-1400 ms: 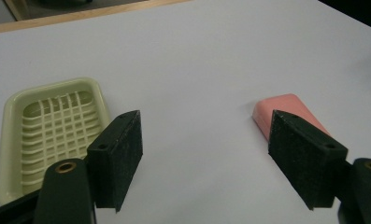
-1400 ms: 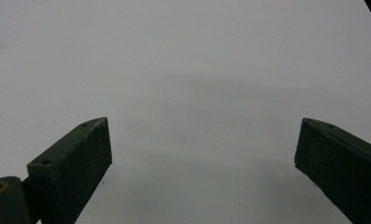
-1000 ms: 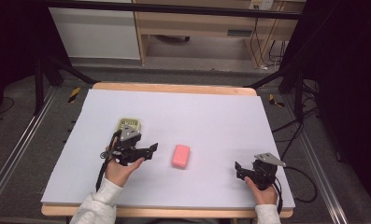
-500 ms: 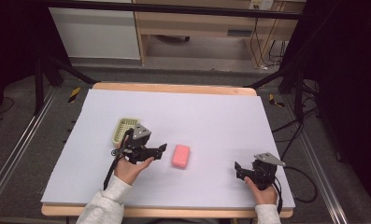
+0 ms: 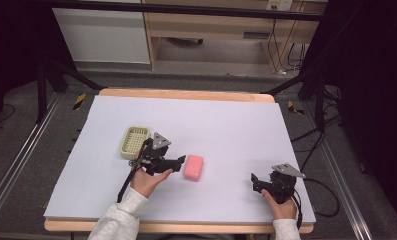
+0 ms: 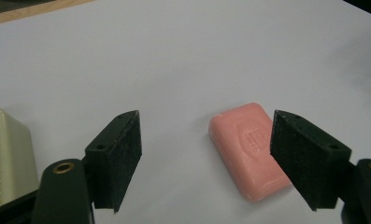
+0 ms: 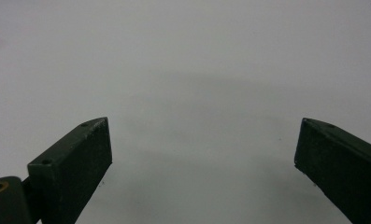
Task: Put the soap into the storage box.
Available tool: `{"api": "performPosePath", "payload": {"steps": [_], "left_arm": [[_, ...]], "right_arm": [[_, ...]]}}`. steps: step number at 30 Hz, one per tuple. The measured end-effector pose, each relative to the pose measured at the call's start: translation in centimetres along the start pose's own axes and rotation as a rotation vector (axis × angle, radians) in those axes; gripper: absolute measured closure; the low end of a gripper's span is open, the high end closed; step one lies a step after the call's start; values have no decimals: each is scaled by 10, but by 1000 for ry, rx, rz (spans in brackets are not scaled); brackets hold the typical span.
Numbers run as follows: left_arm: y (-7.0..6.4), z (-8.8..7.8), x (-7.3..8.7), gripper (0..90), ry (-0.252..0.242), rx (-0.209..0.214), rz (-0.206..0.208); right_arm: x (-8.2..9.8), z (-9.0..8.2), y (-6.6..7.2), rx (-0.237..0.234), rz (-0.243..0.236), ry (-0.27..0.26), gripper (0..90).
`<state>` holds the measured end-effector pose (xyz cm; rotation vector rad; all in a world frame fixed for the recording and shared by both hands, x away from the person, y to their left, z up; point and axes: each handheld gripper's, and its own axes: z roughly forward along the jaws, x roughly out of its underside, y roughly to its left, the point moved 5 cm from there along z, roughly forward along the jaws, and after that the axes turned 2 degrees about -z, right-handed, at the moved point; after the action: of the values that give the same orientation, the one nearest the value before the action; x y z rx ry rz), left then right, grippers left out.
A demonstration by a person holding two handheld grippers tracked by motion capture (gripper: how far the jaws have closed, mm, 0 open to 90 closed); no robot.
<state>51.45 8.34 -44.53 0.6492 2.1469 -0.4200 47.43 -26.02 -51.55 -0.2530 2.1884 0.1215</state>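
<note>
Since the earlier frame the left tongs have travelled across the bench from beside the cream soap dish toward the pink soap bar, and their jaws have just been opening; the right tongs rest where they were, near the bench's front right corner. Now the left tongs point at the soap with their tips just short of its near edge in the high view. In the left gripper view the jaws stand wide apart and grip nothing: the soap lies flat on the bench ahead of them, off toward one jaw instead of centred in the gap, and not touched by either pad. The right tongs are also spread wide over bare bench, holding nothing. Judging from this, the work looks to be at its start: the approach is nearly made, but the soap is not yet straddled, gripped or lifted, and the dish, just behind the left hand, sits empty. Centring, closing, carrying and setting down all appear to remain.
</note>
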Motion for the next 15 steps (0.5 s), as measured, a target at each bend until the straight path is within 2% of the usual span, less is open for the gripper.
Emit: {"api": "performPosePath", "payload": {"steps": [6,15], "left_arm": [[-11,14,-1,244,20,11,8],[-22,25,-2,244,34,24,21]], "right_arm": [[0,0,0,-1,-4,-1,45],[0,0,0,-2,-1,2,45]]}}
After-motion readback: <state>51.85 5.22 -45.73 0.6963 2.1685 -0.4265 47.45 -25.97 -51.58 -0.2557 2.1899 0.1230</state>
